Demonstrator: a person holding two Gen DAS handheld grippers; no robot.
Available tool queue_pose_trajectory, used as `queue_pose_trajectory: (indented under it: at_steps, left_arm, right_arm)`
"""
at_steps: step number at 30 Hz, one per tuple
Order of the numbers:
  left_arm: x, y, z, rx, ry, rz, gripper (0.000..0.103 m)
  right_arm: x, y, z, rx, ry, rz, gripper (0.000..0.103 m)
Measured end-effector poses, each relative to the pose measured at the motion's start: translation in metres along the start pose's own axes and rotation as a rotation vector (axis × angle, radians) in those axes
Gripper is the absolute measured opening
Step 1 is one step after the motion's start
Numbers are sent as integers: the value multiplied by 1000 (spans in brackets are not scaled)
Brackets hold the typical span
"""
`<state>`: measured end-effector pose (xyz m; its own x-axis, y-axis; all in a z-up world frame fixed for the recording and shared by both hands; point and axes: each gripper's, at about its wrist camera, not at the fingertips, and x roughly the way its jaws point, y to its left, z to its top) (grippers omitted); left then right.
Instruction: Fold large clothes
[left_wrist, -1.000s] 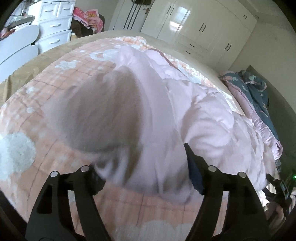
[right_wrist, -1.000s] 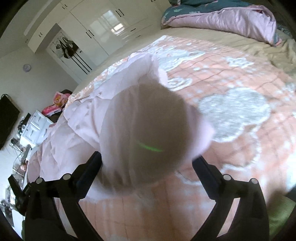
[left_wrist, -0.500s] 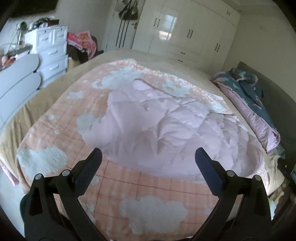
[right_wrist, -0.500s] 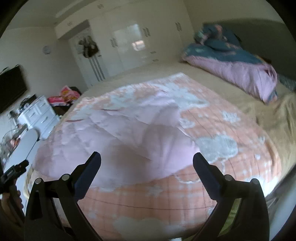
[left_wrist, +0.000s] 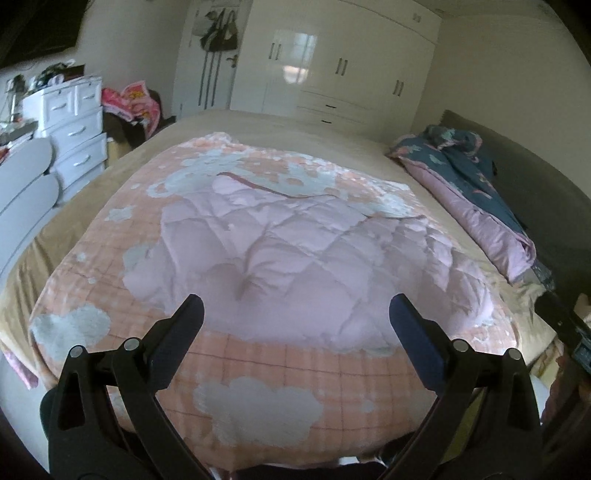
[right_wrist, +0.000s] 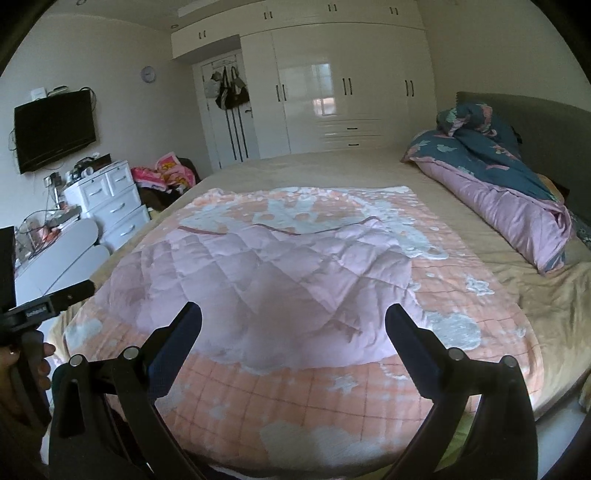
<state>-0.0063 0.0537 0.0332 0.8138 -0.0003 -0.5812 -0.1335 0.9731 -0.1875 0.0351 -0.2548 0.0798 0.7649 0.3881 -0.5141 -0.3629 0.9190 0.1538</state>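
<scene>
While both hand-held grippers hang empty, a fold sits finished.
Left hand-held gripper (left_wrist: 293, 314) and right hand-held gripper (right_wrist: 293, 319) gape wide above the bed's (right_wrist: 369, 166) near edge; the quilt (right_wrist: 266, 280) lies doubled mid-bed, so next probably means gripping its near corners.

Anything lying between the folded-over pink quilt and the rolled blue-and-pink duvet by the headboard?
Only bedding: beyond the pink quilt, peach cloud-print blanket, then bare beige sheet up to the rolled duvet. The right wrist view shows it best.
</scene>
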Motion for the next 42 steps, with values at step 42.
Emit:
queue_pose_trajectory:
  at_steps: [42]
  left_arm:
    - [14, -31, -33, 71, 86, 3, 94]
  right_arm:
    - [23, 41, -36, -53, 119, 48, 99]
